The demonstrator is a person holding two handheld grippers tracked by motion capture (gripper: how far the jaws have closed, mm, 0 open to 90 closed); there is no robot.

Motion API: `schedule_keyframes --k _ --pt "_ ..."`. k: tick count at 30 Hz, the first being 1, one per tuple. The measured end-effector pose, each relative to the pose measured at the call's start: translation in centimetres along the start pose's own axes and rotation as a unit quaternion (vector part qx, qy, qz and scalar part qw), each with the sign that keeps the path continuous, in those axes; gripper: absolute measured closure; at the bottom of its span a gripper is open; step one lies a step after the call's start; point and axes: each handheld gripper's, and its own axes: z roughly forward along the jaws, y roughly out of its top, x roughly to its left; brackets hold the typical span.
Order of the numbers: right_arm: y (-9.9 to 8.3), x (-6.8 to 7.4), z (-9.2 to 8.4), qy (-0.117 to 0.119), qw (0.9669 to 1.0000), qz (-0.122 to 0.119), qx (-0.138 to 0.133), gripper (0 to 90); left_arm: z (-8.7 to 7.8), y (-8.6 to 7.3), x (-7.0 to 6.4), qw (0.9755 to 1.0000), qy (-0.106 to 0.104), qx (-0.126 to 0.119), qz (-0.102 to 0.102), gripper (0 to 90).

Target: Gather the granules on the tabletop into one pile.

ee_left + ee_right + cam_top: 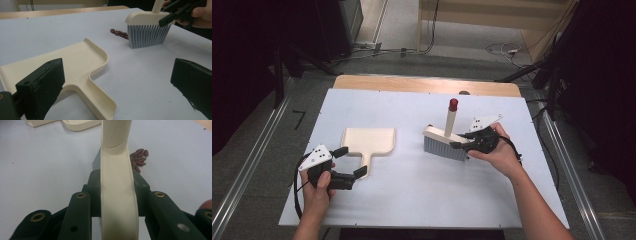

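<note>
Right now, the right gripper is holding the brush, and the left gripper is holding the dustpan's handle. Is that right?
Not quite. The right gripper does hold the brush, but the left gripper is open: its jaws stand on either side of the dustpan handle without gripping it. The left gripper view shows this.

Bright even light, soft shadows, mild blur

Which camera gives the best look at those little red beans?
The right gripper view: the red beans lie close and sharp beside the brush. The left gripper view shows them farther off, as a small dark row by the bristles. From the high view I cannot make them out.
</note>
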Motion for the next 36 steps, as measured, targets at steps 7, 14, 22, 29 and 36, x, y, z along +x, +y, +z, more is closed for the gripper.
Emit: schedule_keyframes --k 7,14,22,29,36 --pt "0.1 0.0 -0.3 0.005 0.9999 0.003 -0.013 65.5 -0.1 0.0 0.0 1.0000 0.000 0.003 0.002 0.0" --pt "0.8 -0.1 -2.9 -0.010 0.9980 0.033 -0.054 65.5 -0.1 0.0 0.0 1.0000 -0.001 0.001 0.001 0.0" --pt "-0.9 -1.4 -4.9 -0.192 0.9715 0.125 -0.060 65.4 -0.1 0.0 0.0 1.0000 0.000 0.001 0.001 0.0" --pt "-3.4 -0.4 -2.7 -0.274 0.9443 0.177 -0.045 65.4 -0.1 0.0 0.0 1.0000 0.002 -0.002 0.006 0.0" --pt "-2.1 2.4 -1.1 -0.253 0.9518 0.168 -0.043 65.4 -0.1 -0.1 0.2 0.9998 0.017 -0.006 0.005 0.0"
